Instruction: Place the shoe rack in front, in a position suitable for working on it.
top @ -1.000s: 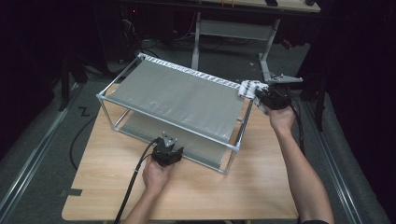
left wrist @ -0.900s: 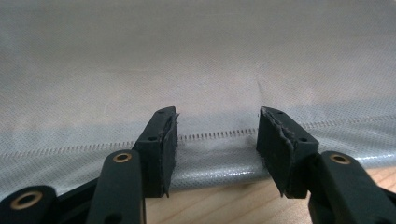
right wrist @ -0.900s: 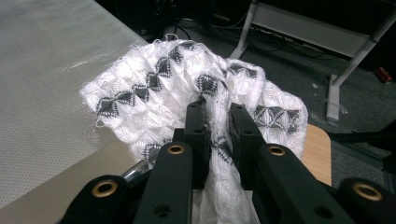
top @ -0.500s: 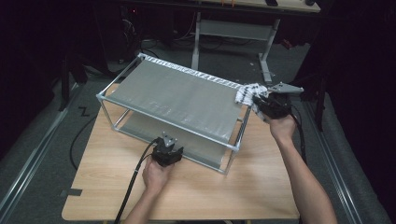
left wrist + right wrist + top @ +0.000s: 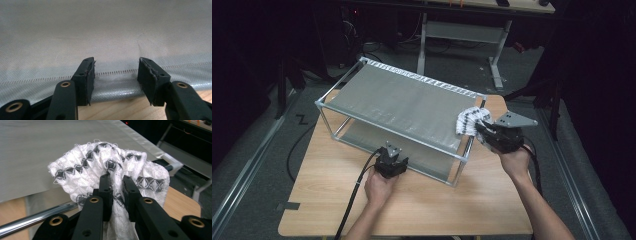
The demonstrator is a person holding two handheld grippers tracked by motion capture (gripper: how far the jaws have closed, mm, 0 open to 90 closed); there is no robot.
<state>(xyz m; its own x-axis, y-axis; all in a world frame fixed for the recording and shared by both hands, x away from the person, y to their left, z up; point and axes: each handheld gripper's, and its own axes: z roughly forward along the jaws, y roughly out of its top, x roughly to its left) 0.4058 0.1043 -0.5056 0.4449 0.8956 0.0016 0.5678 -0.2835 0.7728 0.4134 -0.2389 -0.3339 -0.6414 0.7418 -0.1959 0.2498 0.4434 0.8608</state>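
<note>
Here the wooden counter (image 5: 422, 200) carries one metal-framed rack (image 5: 362, 102) with two grey mesh shelves, one above the other, standing skewed across the far half, its right end near the counter's far right corner.

The high view shows both hands: one at the near side of the rack, low against the lower shelf, the other at the rack's right end. The left gripper view adds what that view cannot: the left claw (image 5: 116, 75) stands open, its two jaws apart with nothing between them, just above the counter's wood and facing the stitched front hem of the lower shelf (image 5: 110, 32).

The right gripper view shows the right claw (image 5: 116, 188) clamped on one bunched white cloth (image 5: 110, 167) with black diamond marks. From above, that cloth (image 5: 469, 120) hangs over the upper shelf's right end, beside the frame's corner post, which stands between it and the lower shelf.
</note>
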